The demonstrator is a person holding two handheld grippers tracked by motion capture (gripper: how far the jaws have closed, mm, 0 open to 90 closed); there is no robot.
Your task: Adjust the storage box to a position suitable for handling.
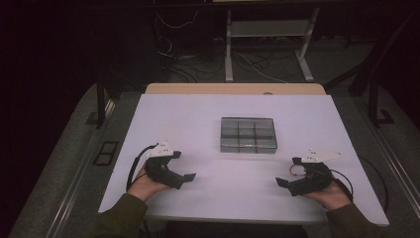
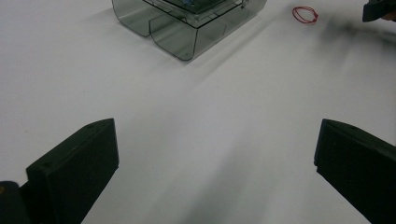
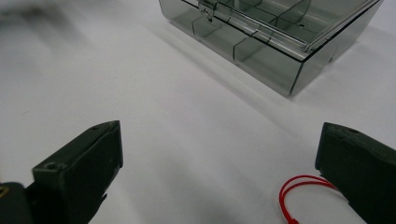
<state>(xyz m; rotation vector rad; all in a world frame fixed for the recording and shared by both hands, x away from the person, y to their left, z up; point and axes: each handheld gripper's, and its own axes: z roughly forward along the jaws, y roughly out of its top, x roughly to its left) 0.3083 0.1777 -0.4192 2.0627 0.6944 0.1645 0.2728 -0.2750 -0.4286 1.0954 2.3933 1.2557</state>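
Box: I see the clear grey box (image 1: 248, 134) with little rooms sitting in the middle of the white table (image 1: 198, 119), lid down, so both hands can get to it.
Red loop: a thin red band (image 3: 299, 196) lies flat on the table just by my right jaw (I think this is the thing I want to pick up).
Right gripper: my right gripper (image 1: 286, 184) is low by the near right edge, jaws wide apart, holding nothing. It sits beside the band so a small move could put the jaws around it.
Left gripper: my left gripper (image 1: 187, 178) waits on the near left side, jaws wide too, nothing in them. It points at the box, maybe to hold it steady.
Next: I guess the band goes into the box.
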